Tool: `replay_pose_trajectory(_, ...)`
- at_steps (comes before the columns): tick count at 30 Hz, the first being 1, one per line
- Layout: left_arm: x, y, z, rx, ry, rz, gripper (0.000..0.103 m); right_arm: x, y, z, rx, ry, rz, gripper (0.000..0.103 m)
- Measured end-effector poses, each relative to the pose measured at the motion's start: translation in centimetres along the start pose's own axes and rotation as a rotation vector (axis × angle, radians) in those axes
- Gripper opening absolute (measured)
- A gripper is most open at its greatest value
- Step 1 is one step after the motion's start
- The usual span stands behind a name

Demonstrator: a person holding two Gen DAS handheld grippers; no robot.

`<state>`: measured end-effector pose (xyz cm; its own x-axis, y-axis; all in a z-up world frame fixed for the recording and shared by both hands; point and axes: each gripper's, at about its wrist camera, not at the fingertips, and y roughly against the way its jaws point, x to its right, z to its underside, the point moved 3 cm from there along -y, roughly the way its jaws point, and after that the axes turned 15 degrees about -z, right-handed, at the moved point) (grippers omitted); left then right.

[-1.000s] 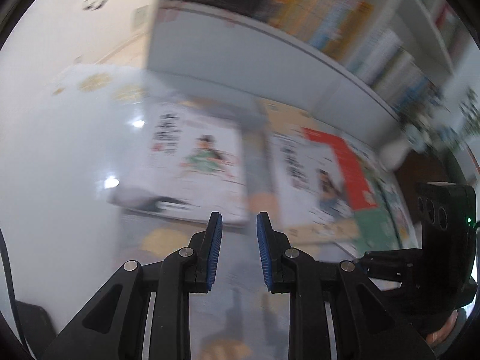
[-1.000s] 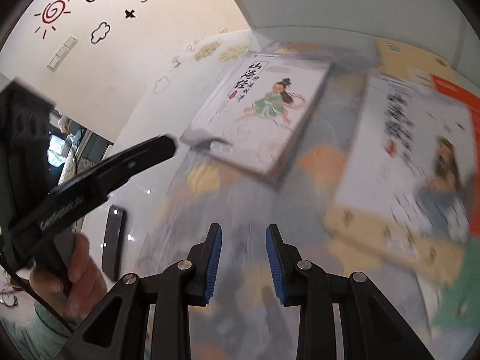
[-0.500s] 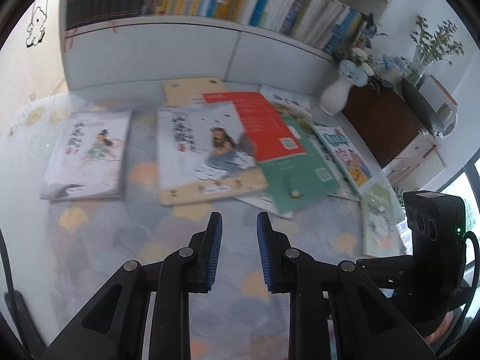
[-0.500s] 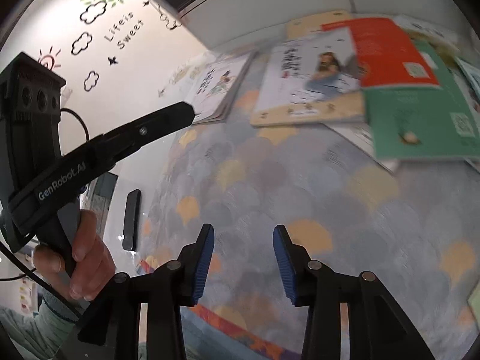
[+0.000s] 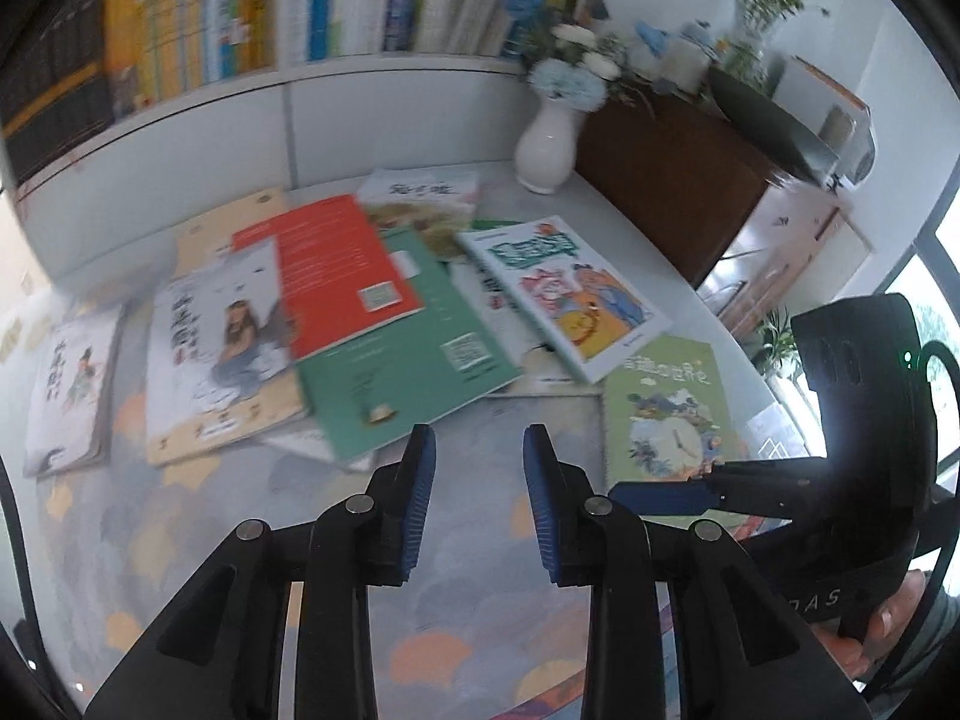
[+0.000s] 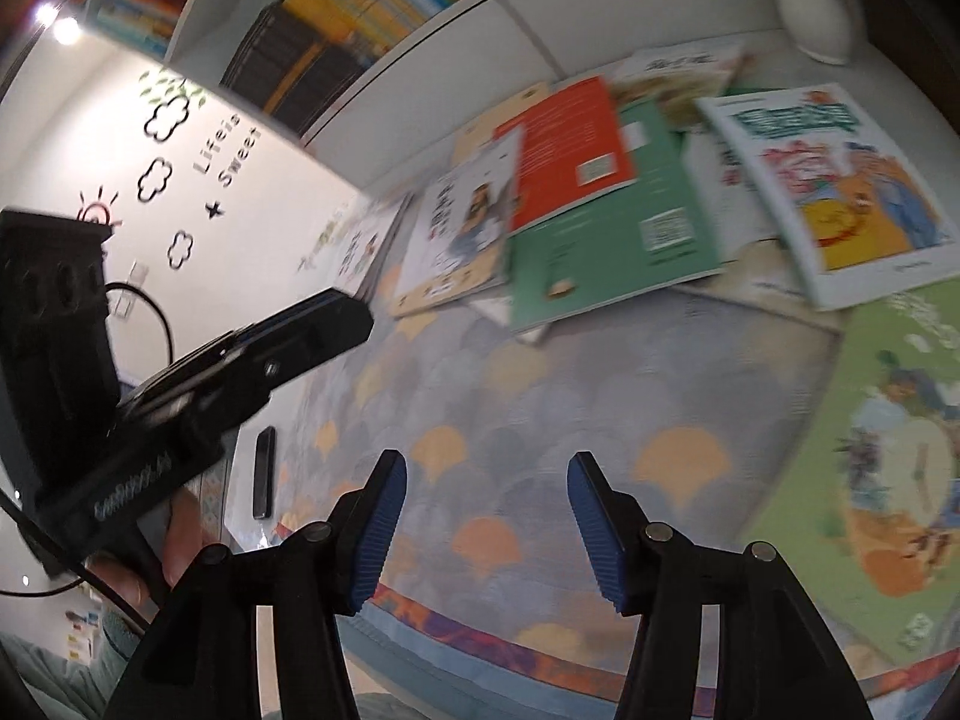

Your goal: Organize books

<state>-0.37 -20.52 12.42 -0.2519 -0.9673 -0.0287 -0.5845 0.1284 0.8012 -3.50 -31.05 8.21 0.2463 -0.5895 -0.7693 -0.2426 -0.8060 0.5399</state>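
Several books lie scattered on a patterned mat (image 5: 456, 630): a red book (image 5: 330, 270), a green book (image 5: 396, 372), a white illustrated book (image 5: 216, 348), a cartoon book (image 5: 570, 294) and a light green book (image 5: 666, 408). They also show in the right wrist view: the red book (image 6: 570, 150), the green book (image 6: 606, 246), the cartoon book (image 6: 834, 186). My left gripper (image 5: 479, 498) is open and empty above the mat, short of the books. My right gripper (image 6: 486, 516) is open wide and empty, also above the mat.
A bookshelf (image 5: 252, 30) full of upright books runs along the back. A white vase (image 5: 546, 144) with flowers stands by a brown cabinet (image 5: 672, 180). A dark phone (image 6: 264, 471) lies left of the mat. A separate book (image 5: 72, 384) lies far left.
Both views have swung right and pulled back from the left-hand books, so the whole spread shows. The right gripper has opened wider; the left has opened somewhat.
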Motion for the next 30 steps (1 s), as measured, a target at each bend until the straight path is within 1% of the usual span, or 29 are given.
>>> replay_pose_trajectory(4, 2.6, -1.4, -1.4, -0.021, 0.022, 0.030, 0.028, 2.4, 3.4, -0.5, 0.022, -0.014, 0.007, 0.054)
replay_pose_trajectory(9, 5.0, -3.3, -3.0, -0.043, 0.062, 0.062, 0.028, 6.1, 7.2, -1.0, 0.059, -0.048, 0.039, 0.054)
replay_pose_trajectory(10, 5.5, -3.6, -3.3, -0.047, 0.067, 0.064, 0.030, 6.9, 7.9, -1.1, 0.065, -0.059, 0.046, 0.054)
replay_pose_trajectory(12, 6.4, -4.6, -3.9, -0.057, 0.075, 0.074, 0.036, 8.6, 9.5, -1.2, 0.079, -0.079, 0.061, 0.054)
replay_pose_trajectory(13, 6.8, -5.0, -4.1, -0.062, 0.078, 0.081, 0.043, 9.5, 10.2, -1.4, 0.084, -0.086, 0.066, 0.054)
replay_pose_trajectory(14, 7.2, -5.7, -4.4, -0.068, 0.086, 0.095, 0.053, 10.3, 11.0, -1.6, 0.091, -0.094, 0.073, 0.054)
replay_pose_trajectory(15, 7.5, -6.1, -4.6, -0.069, 0.094, 0.098, 0.058, 11.1, 11.7, -1.8, 0.098, -0.102, 0.082, 0.055)
replay_pose_trajectory(16, 7.6, -6.4, -4.7, -0.069, 0.101, 0.095, 0.068, 12.0, 12.2, -2.2, 0.105, -0.110, 0.092, 0.055)
replay_pose_trajectory(17, 7.8, -6.8, -4.9, -0.067, 0.108, 0.091, 0.070, 13.0, 12.9, -2.6, 0.114, -0.120, 0.106, 0.058)
replay_pose_trajectory(20, 8.3, -8.7, -5.5, -0.077, 0.117, 0.084, 0.069, 15.2, 14.1, -3.9, 0.140, -0.152, 0.138, 0.059)
replay_pose_trajectory(22, 8.5, -10.3, -5.8, -0.089, 0.120, 0.075, 0.067, 17.1, 14.7, -5.0, 0.153, -0.174, 0.159, 0.059)
replay_pose_trajectory(24, 9.0, -12.1, -6.1, -0.116, 0.116, 0.075, 0.062, 18.9, 15.0, -6.3, 0.164, -0.198, 0.190, 0.059)
replay_pose_trajectory(25, 9.2, -13.0, -6.2, -0.131, 0.114, 0.079, 0.055, 19.8, 15.1, -7.0, 0.173, -0.204, 0.207, 0.059)
replay_pose_trajectory(27, 9.6, -15.1, -6.5, -0.164, 0.111, 0.072, 0.053, 21.0, 15.1, -8.6, 0.192, -0.195, 0.252, 0.059)
replay_pose_trajectory(28, 9.8, -16.0, -6.7, -0.173, 0.111, 0.066, 0.053, 21.4, 15.0, -9.4, 0.198, -0.182, 0.261, 0.051)
replay_pose_trajectory(29, 9.9, -16.6, -6.8, -0.179, 0.111, 0.065, 0.049, 21.6, 14.8, -10.1, 0.202, -0.165, 0.268, 0.045)
replay_pose_trajectory(30, 10.1, -17.6, -7.0, -0.195, 0.116, 0.069, 0.047, 21.9, 14.5, -11.0, 0.198, -0.145, 0.282, 0.043)
